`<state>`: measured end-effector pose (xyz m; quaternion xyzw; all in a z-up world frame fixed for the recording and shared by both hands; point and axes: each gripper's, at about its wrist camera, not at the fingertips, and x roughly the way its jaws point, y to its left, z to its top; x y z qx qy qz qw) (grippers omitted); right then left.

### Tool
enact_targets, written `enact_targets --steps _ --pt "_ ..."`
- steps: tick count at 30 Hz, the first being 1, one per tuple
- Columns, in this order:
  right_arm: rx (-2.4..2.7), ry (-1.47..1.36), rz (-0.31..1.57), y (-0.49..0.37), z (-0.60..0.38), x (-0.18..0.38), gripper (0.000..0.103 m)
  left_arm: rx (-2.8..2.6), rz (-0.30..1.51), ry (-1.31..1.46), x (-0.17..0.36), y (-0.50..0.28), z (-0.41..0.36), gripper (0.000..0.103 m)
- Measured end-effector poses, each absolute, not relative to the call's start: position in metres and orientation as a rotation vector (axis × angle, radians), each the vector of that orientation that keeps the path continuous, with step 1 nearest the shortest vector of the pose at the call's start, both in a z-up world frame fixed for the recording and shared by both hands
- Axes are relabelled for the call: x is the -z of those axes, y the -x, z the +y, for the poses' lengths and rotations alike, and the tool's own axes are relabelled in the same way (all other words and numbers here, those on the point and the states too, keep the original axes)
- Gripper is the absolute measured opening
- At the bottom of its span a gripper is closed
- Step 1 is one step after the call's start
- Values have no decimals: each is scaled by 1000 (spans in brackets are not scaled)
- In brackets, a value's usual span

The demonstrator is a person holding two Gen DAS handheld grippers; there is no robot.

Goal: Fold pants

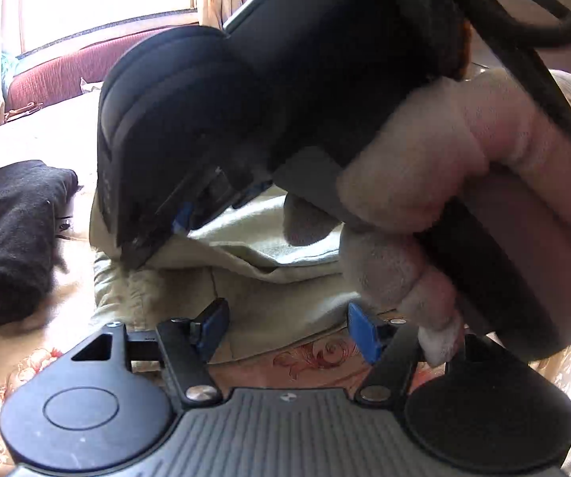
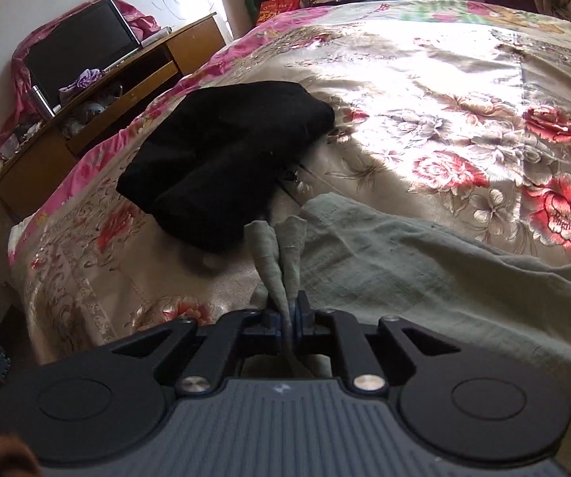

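Observation:
The grey-green pants (image 2: pixel 404 274) lie rumpled on the floral bedspread (image 2: pixel 464 119). My right gripper (image 2: pixel 287 320) is shut on a pinched fold of their cloth, which stands up in two narrow ridges ahead of the pads. In the left wrist view the same pants (image 1: pixel 269 290) are layered beneath both tools. There the right gripper (image 1: pixel 138 252), held in a person's hand (image 1: pixel 464 183), presses its tip down on the cloth. My left gripper (image 1: pixel 287 328) hovers open over the near edge of the pants, blue pads (image 1: pixel 214 324) wide apart with nothing between them.
A folded black garment (image 2: pixel 226 159) lies on the bed just left of the pants, also visible in the left wrist view (image 1: pixel 11 238). A wooden cabinet (image 2: pixel 98 111) with a dark screen stands beyond the bed's left edge. A maroon couch (image 1: pixel 67 75) runs along the back.

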<state>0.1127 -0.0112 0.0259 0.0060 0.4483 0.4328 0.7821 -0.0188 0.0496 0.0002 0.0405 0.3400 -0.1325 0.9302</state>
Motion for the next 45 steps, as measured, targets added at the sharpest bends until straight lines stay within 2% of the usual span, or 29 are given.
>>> enact_targets --steps 4,9,14,18,21,25,28,33,41,45 --pt "-994 -10 957 -106 -11 -33 15 243 709 -90 -6 27 53 79" --pt "-946 -155 934 -116 -59 -49 15 198 689 -127 -19 44 60 79" --pt "-766 -227 867 -134 -138 -53 24 196 628 -177 -40 53 60 79" --pt "-599 -221 861 -162 -184 -45 24 213 533 -178 -53 35 54 88" --pt "-542 -203 865 -194 -205 -34 25 229 527 -195 -44 6 43 88" --pt "-517 -256 895 -247 -226 -8 37 230 623 -184 -19 -27 34 88" --pt "-570 -377 1015 -276 -239 17 37 205 750 -185 10 -39 43 88" --pt "-791 -453 1171 -264 -245 27 37 201 811 -128 15 -35 55 90" --pt "-1002 -359 1179 -261 -226 23 37 196 850 -155 15 -46 46 94" --pt "-969 -473 1176 -283 -221 37 37 191 854 -153 16 -48 45 95"
